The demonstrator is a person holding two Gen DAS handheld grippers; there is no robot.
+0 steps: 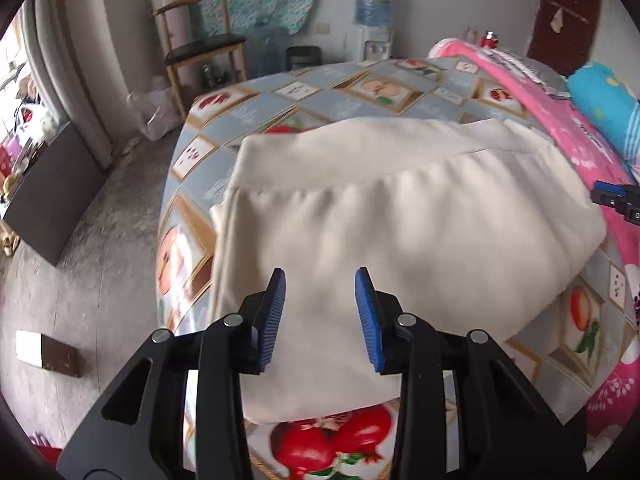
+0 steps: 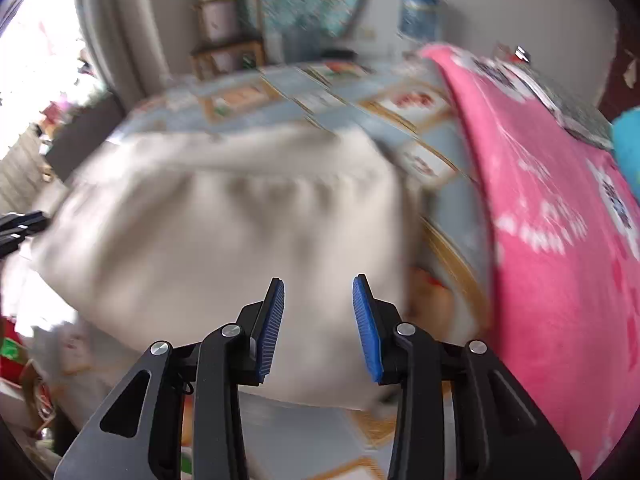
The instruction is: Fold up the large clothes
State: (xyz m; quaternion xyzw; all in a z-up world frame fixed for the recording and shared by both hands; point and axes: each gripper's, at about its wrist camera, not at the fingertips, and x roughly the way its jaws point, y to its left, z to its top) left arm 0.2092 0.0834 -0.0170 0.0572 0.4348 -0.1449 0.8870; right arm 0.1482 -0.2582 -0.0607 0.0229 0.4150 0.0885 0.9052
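A cream-white garment (image 1: 380, 220) lies folded on a table covered with a fruit-print cloth (image 1: 248, 116); its gathered waistband runs across the far side. My left gripper (image 1: 320, 280) hovers above the garment's near left part, jaws apart with nothing between the blue pads. The right wrist view is blurred: the same garment (image 2: 224, 232) fills its middle, and my right gripper (image 2: 318, 286) hangs over its near right part, jaws apart and empty. Each gripper's tip shows at the edge of the other's view, the right gripper (image 1: 618, 200) and the left gripper (image 2: 20, 224).
A pink blanket (image 2: 560, 220) lies heaped along the table's right side, with a blue bundle (image 1: 604, 108) beyond it. A wooden chair (image 1: 200, 40) and a water dispenser (image 1: 374, 20) stand by the far wall. A dark cabinet (image 1: 52, 196) stands at the left, bare floor beside it.
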